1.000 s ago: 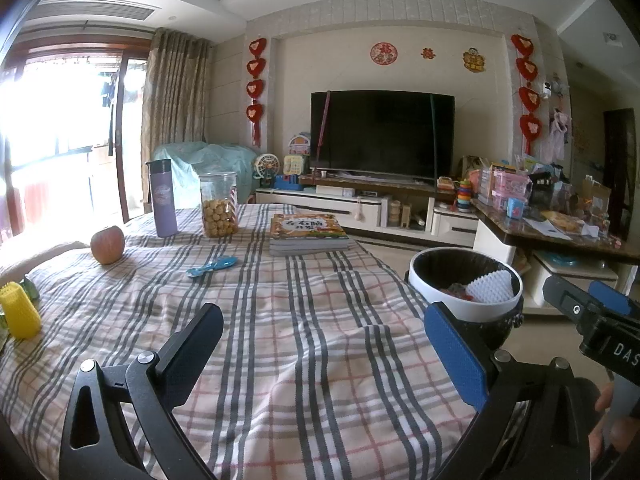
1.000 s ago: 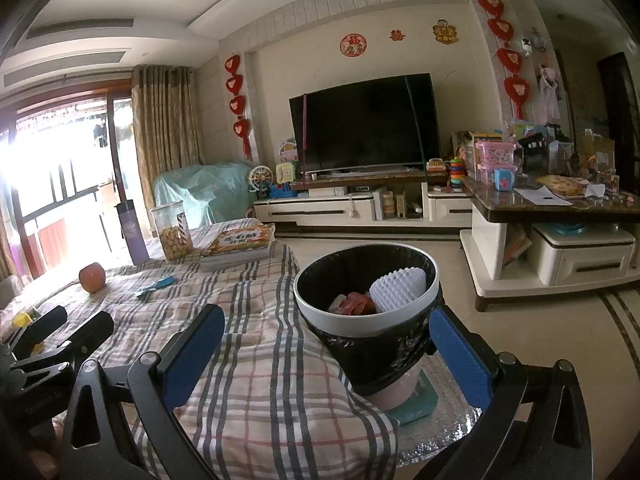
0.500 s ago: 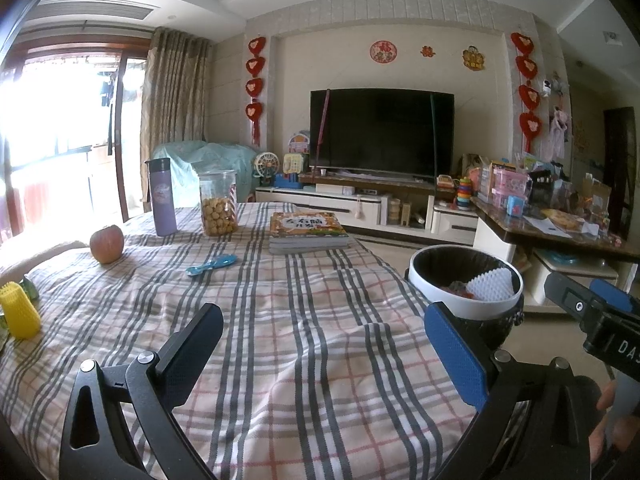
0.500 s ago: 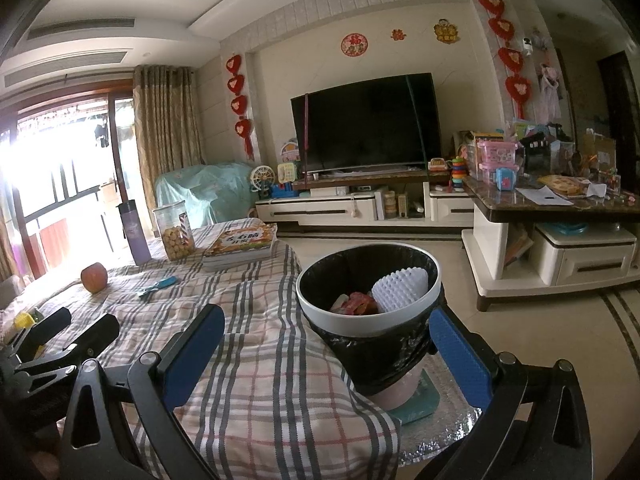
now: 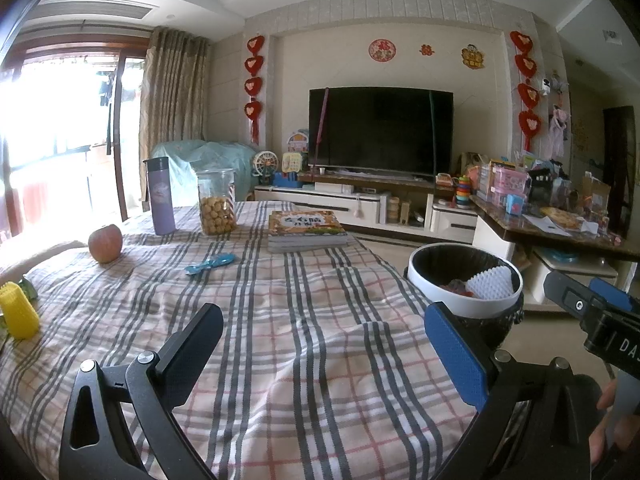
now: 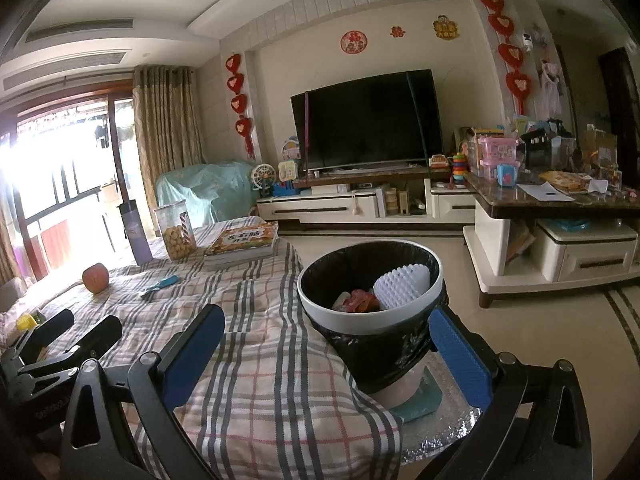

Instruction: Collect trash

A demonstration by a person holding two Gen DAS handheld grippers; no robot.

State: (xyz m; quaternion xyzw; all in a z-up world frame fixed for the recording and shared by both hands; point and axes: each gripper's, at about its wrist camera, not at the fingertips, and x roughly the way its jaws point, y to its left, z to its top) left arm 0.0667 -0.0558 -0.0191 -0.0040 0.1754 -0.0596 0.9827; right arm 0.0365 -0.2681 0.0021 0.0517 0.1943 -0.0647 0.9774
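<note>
Right wrist view: round white-rimmed bin with black liner (image 6: 370,312) just right of plaid tablecloth (image 6: 248,360), holding ribbed white foam net (image 6: 402,282) and red wrapper (image 6: 360,300). Right gripper (image 6: 326,354) and left gripper (image 5: 324,354) both spread wide, empty.

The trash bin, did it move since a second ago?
No. In the left wrist view the trash bin sits at the same spot beside the plaid tablecloth edge, below the TV stand.

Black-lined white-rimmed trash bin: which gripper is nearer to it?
Right. The right gripper hangs open directly before the trash bin; the left gripper hangs open over the plaid-covered table, bin off to its right.
</note>
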